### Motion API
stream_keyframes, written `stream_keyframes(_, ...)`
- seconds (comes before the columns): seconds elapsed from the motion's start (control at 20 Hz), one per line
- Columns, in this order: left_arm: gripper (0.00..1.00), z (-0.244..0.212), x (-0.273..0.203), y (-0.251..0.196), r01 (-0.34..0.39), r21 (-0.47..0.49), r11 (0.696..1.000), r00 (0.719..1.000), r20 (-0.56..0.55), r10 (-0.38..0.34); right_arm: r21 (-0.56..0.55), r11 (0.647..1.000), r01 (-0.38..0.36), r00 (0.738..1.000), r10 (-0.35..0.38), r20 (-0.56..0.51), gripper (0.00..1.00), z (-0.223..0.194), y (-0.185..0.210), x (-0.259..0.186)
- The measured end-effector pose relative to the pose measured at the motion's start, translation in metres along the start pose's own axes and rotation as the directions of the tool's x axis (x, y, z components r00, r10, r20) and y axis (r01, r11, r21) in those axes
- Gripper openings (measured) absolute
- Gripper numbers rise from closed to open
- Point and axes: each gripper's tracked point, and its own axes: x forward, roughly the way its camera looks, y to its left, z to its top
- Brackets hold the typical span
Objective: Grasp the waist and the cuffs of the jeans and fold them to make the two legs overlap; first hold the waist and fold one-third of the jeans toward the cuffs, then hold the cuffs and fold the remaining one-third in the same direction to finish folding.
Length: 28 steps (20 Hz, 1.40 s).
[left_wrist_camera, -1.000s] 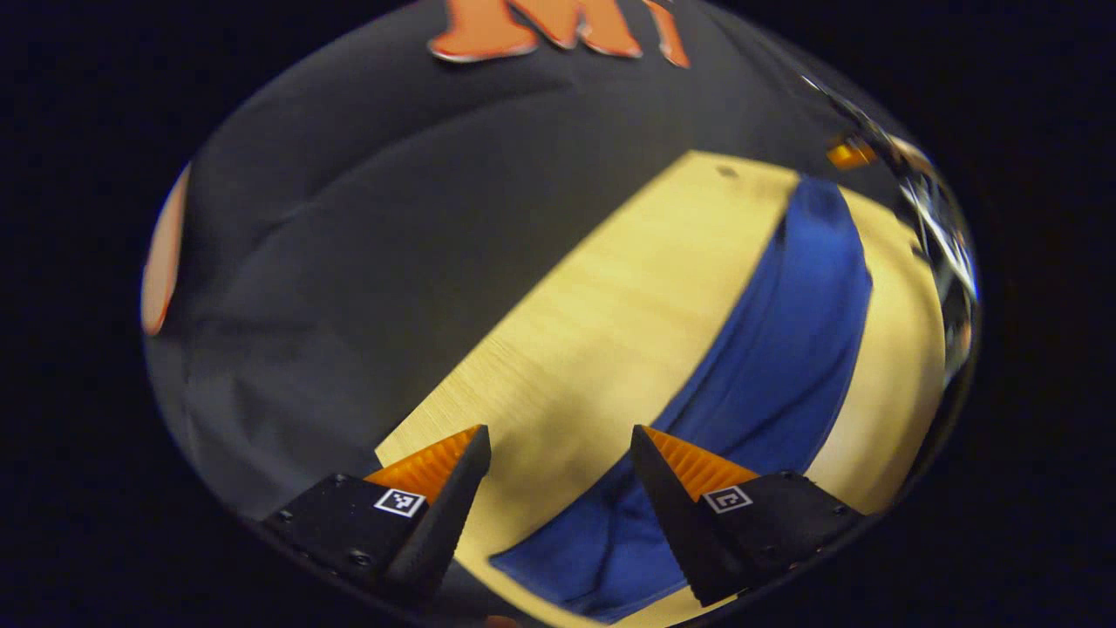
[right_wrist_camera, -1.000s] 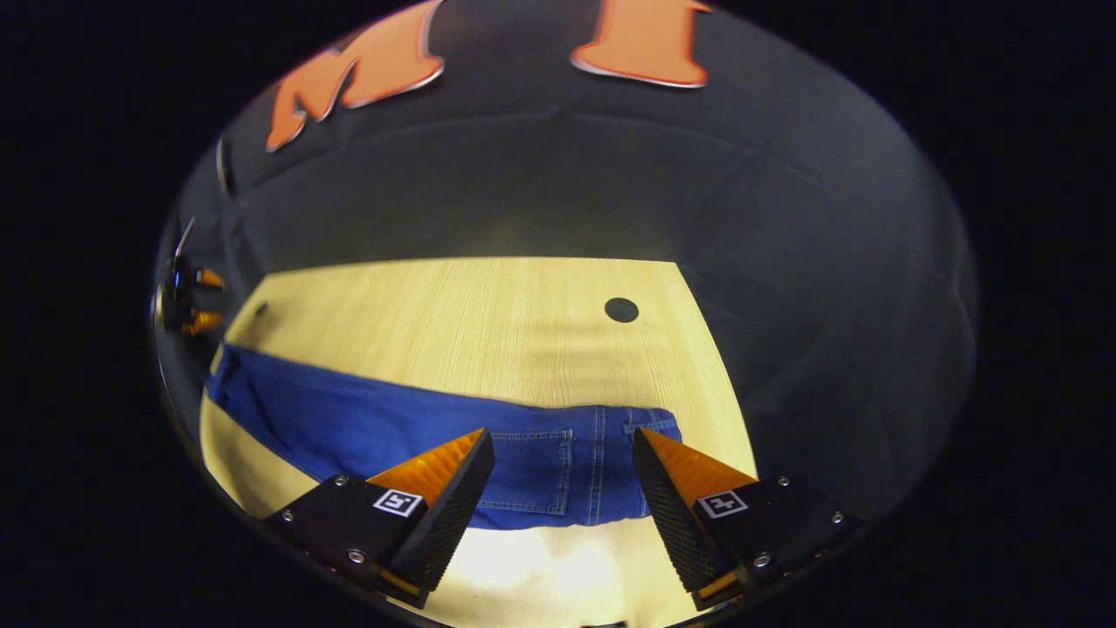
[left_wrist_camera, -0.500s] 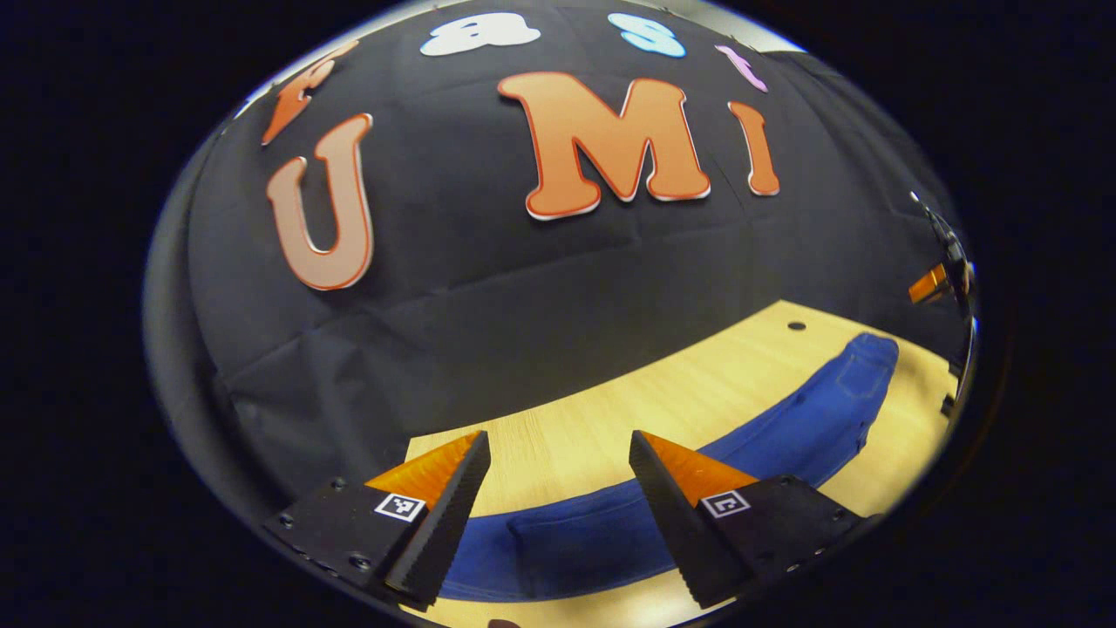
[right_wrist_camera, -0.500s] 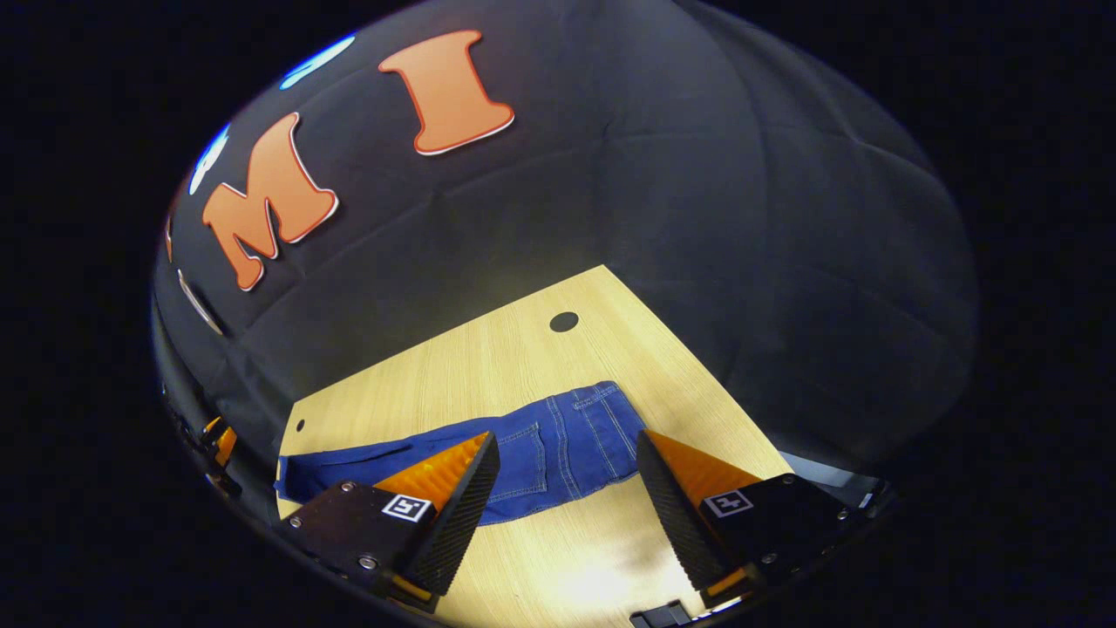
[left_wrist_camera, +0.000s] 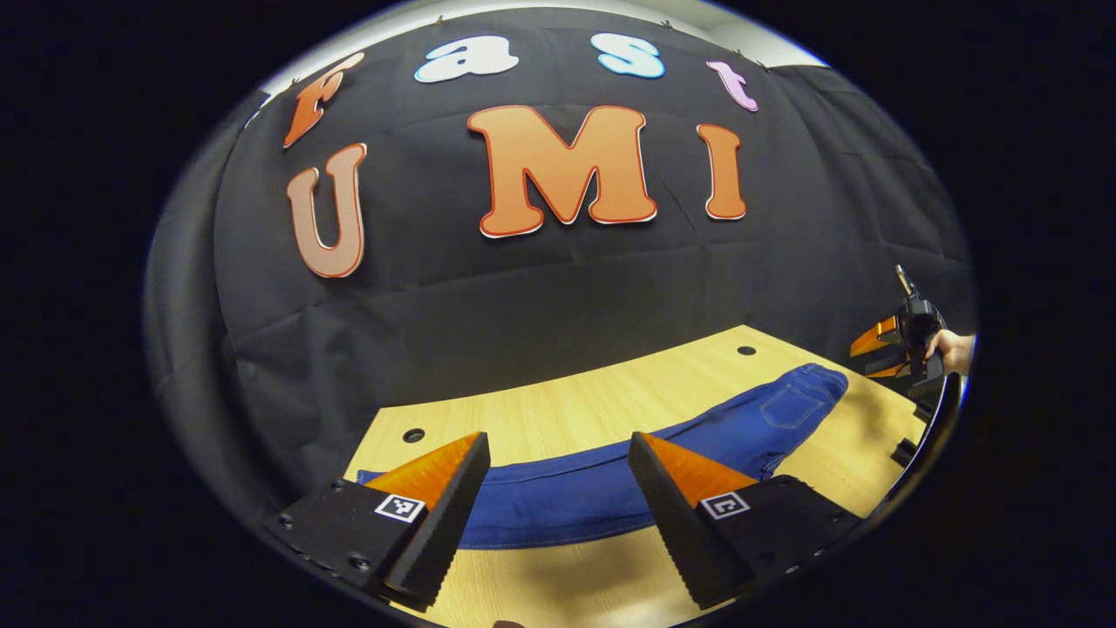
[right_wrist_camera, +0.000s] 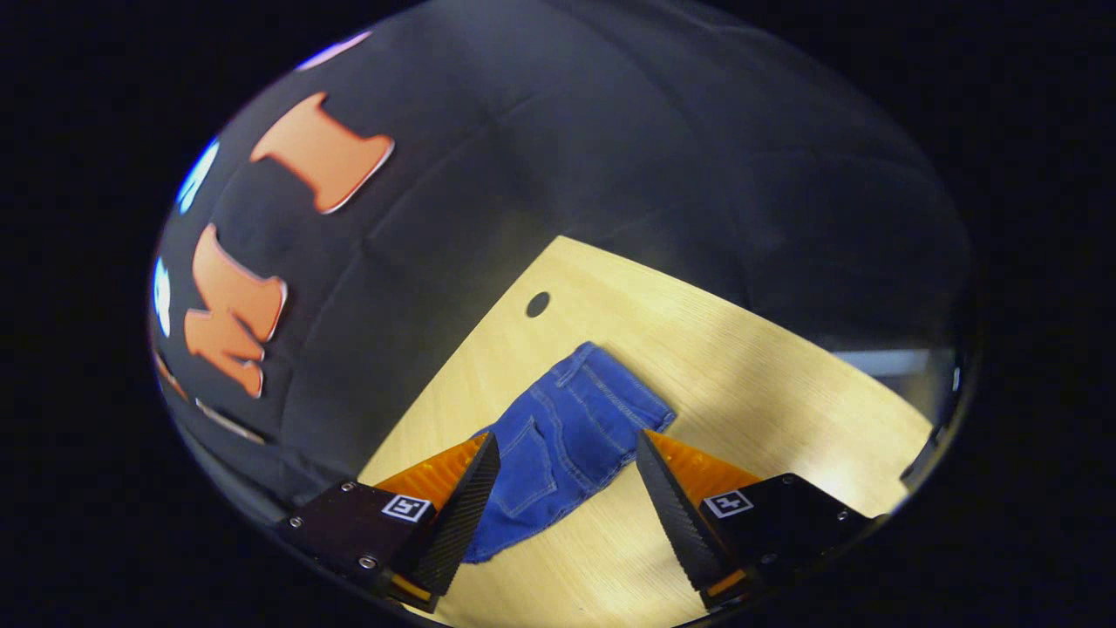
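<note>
The jeans lie stretched out flat along the worktop, apparently with legs already overlapped; neither third looks folded yet. The left gripper hovers spread wide and empty above the leg end, the right gripper likewise above the waist.

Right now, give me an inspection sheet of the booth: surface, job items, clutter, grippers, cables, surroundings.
Surface: light wooden table with round holes near the back edge.
Job's things: blue jeans lie flat and lengthwise, legs overlapped, not yet folded in thirds; waist at the right end.
Clutter: nothing seen.
Grippers: left gripper open, above the leg end; right gripper open, above the waist end; neither touches the cloth.
Cables: nothing seen.
Surroundings: black cloth wall; a hand holds the right gripper.
</note>
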Motion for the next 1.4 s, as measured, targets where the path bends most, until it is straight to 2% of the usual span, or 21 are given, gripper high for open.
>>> stream_keyframes(0.15, 0.99, -0.002, -0.016, -0.009, -0.01, -0.025, 1.0, 1.0, -0.01, 0.009, 0.043, 0.997, 0.066, 0.998, -0.065, -0.024, 0.98, -0.004, -0.033, 0.018)
stream_keyframes(0.3, 0.99, 0.003, -0.026, 0.001, -0.04, -0.041, 0.998, 0.999, -0.01, 0.039, 0.075, 0.993, 0.089, 0.995, -0.086, -0.043, 0.98, -0.008, -0.043, 0.032)
stream_keyframes(0.5, 0.99, 0.009, -0.038, 0.021, -0.097, -0.072, 0.993, 0.995, -0.001, 0.097, 0.143, 0.986, 0.081, 0.995, -0.073, -0.063, 0.98, -0.012, -0.043, 0.055)
stream_keyframes(0.65, 0.99, 0.007, -0.043, 0.033, -0.132, -0.081, 0.988, 0.991, -0.013, 0.131, 0.202, 0.979, 0.026, 0.998, -0.015, -0.057, 0.98, -0.012, -0.029, 0.071)
stream_keyframes(0.8, 0.99, 0.005, -0.044, 0.04, -0.155, -0.093, 0.984, 0.988, -0.027, 0.153, 0.247, 0.969, 0.017, 0.999, -0.004, -0.053, 0.97, -0.011, -0.02, 0.084)
stream_keyframes(0.85, 0.99, 0.004, -0.043, 0.042, -0.163, -0.096, 0.982, 0.986, -0.033, 0.16, 0.242, 0.97, 0.035, 0.998, -0.022, -0.057, 0.95, -0.015, -0.019, 0.089)
stream_keyframes(0.9, 0.99, 0.004, -0.044, 0.044, -0.168, -0.098, 0.981, 0.985, -0.038, 0.165, 0.208, 0.975, 0.078, 0.996, -0.068, -0.057, 0.92, -0.019, -0.026, 0.092)
stream_keyframes(1.0, 0.99, 0.002, -0.043, 0.046, -0.18, -0.093, 0.979, 0.983, -0.051, 0.176, 0.134, 0.985, 0.107, 0.994, -0.105, -0.022, 0.56, -0.021, -0.033, 0.103)
stream_keyframes(1.1, 0.99, 0.002, -0.043, 0.053, -0.188, -0.079, 0.979, 0.981, -0.06, 0.184, 0.157, 0.983, 0.091, 0.996, -0.094, 0.008, 0.2, -0.018, -0.029, 0.106)
stream_keyframes(1.15, 0.99, 0.003, -0.043, 0.057, -0.194, -0.075, 0.978, 0.98, -0.06, 0.189, 0.174, 0.98, 0.092, 0.995, -0.095, 0.01, 0.11, -0.018, -0.027, 0.106)
stream_keyframes(1.3, 0.99, 0.002, -0.044, 0.077, -0.21, -0.089, 0.974, 0.977, -0.065, 0.204, 0.16, 0.984, 0.078, 0.995, -0.086, 0.046, 0.12, -0.01, -0.023, 0.102)
stream_keyframes(1.4, 0.99, -0.001, -0.046, 0.093, -0.214, -0.097, 0.972, 0.976, -0.068, 0.208, 0.149, 0.988, 0.04, 0.995, -0.053, 0.084, 0.11, -0.003, -0.012, 0.095)
